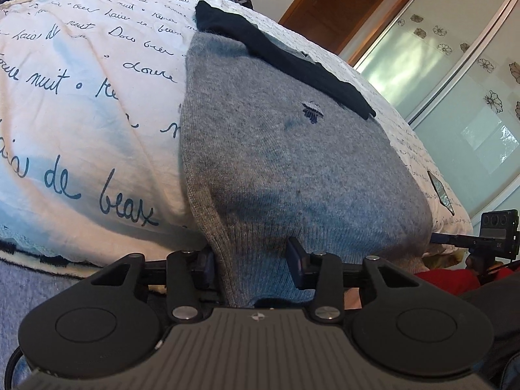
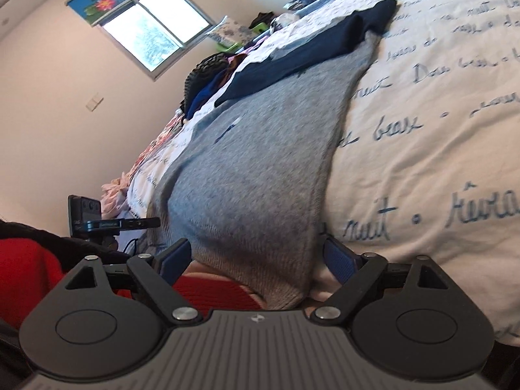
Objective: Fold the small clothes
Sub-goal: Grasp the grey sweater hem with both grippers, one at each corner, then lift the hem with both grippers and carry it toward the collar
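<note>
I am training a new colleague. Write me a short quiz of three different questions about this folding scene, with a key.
1. True or false: the grey sweater lies on a bedcover printed with handwriting.
2. Which part of the sweater is dark navy? A) the hem B) the far end C) the middle
3. Fill in: the left gripper and right gripper both have the sweater's ribbed ____ between their fingers.

Key: 1 true; 2 B; 3 hem.
</note>
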A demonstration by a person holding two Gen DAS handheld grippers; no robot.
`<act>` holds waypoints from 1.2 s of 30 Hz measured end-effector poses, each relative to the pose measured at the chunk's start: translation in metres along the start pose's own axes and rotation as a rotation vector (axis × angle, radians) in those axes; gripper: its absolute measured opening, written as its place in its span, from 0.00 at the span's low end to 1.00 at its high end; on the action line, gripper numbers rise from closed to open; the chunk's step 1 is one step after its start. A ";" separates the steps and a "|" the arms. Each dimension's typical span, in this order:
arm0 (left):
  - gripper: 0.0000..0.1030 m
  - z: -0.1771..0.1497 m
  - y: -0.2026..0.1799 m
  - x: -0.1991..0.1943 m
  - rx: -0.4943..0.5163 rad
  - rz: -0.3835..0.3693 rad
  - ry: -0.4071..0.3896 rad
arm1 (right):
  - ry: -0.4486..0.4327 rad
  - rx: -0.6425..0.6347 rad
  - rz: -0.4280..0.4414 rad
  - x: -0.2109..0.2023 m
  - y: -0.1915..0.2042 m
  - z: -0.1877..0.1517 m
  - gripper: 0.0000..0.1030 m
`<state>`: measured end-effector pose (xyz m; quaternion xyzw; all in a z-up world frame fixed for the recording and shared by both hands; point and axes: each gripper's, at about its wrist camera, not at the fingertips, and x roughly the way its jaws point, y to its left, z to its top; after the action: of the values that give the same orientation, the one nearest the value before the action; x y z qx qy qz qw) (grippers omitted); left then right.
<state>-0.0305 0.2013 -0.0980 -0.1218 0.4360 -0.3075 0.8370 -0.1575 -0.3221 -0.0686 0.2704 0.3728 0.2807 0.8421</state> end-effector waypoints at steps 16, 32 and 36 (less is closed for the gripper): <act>0.24 0.000 0.007 0.000 -0.034 -0.006 -0.004 | 0.139 0.060 0.065 0.041 -0.002 -0.002 0.10; 0.06 0.027 -0.026 -0.032 0.094 -0.031 -0.083 | 0.053 -0.064 0.091 0.024 0.030 0.009 0.06; 0.06 0.036 -0.038 -0.039 0.104 -0.032 -0.129 | 0.013 -0.056 0.066 0.021 0.034 0.017 0.06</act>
<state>-0.0335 0.1933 -0.0335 -0.1046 0.3625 -0.3344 0.8636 -0.1418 -0.2882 -0.0463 0.2569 0.3609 0.3204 0.8373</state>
